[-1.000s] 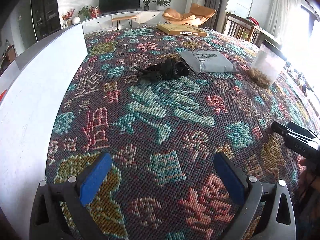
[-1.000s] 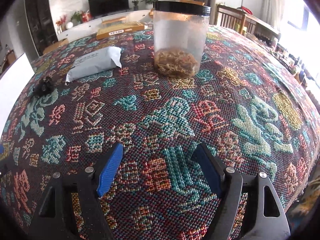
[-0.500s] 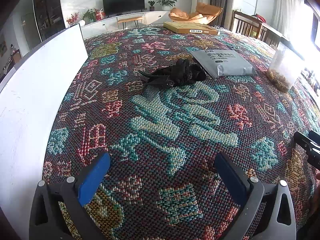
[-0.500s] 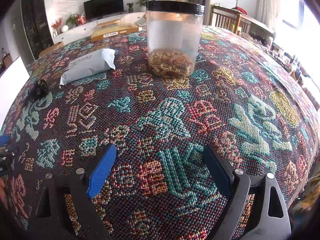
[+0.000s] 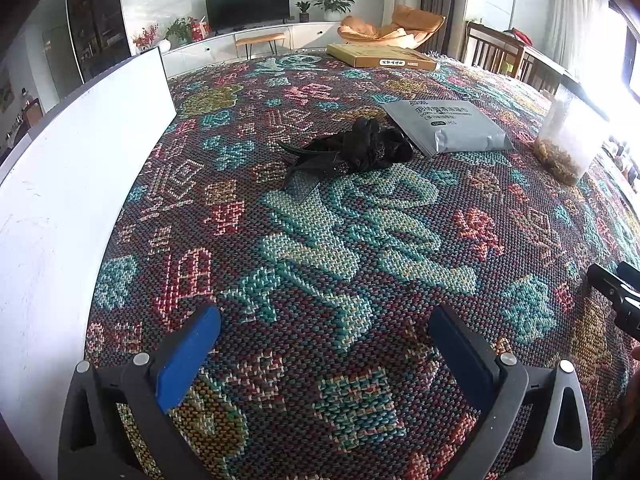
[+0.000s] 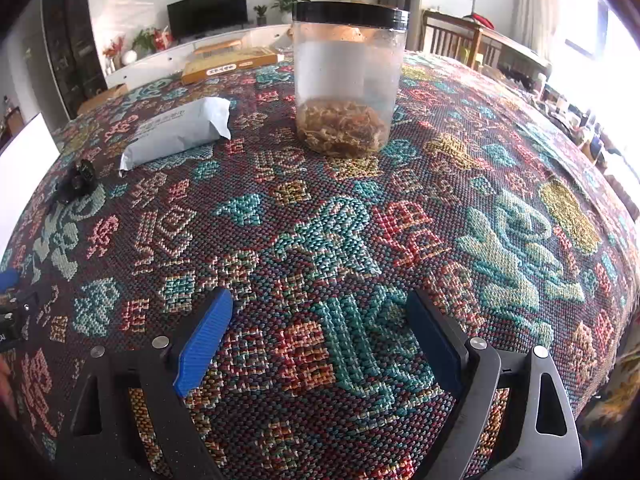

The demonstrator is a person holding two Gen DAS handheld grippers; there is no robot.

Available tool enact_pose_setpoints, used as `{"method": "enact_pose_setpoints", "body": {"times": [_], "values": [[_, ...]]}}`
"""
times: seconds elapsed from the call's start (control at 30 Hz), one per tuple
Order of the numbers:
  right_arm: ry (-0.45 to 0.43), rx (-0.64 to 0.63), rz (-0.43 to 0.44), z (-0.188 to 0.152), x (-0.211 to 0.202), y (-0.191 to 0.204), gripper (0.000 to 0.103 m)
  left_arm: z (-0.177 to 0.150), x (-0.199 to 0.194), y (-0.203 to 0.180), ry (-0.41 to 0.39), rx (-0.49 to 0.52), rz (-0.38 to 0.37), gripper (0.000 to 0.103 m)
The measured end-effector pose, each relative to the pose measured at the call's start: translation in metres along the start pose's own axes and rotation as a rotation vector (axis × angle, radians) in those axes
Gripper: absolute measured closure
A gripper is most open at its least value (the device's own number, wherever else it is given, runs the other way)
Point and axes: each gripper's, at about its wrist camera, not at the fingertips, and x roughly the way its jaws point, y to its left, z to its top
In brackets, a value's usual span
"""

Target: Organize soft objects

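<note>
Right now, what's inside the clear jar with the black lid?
The jar holds a low layer of brownish, shredded-looking dry bits at the bottom; above that it looks empty. A frosted band clouds the middle, so what the bits are can't be told.

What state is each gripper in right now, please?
Left gripper: open, holding nothing.
Right gripper: open, holding nothing.

My left gripper (image 5: 324,344) sits low in the frame, jaws spread wide with nothing between them. My right gripper (image 6: 320,332) does likewise, tilted downward, empty.
</note>
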Motion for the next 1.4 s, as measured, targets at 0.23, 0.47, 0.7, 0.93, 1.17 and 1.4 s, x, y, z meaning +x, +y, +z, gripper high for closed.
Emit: {"method": "enact_pose_setpoints", "body": {"times": [0.23,0.47,0.7,0.93,1.17,1.4], "values": [[0.0,0.0,0.0,0.0,0.0,0.0,0.013,0.0,0.0,0.0,0.0,0.0,0.0,0.0],[0.0,0.0,0.0,0.0,0.0,0.0,0.013,0.0,0.0,0.0,0.0,0.0,0.0,0.0],[0.001,-0.001,-0.001,0.0,0.0,0.0,0.013,0.0,0.0,0.0,0.0,0.0,0.0,0.0],[-0.097,-0.18,-0.022,0.027,-0.025,0.034,0.014,0.0,0.0,0.0,0.0,0.0,0.0,0.0],[-0.011,-0.286,0.269,0.15,0.008,0.113,0.013,0.0,0.0,0.0,0.0,0.0,0.0,0.0],[0.134,-0.295,0.337,0.196,0.094,0.149,0.014,-0.001,-0.001,0.0,0.0,0.0,0.0,0.0]]}}
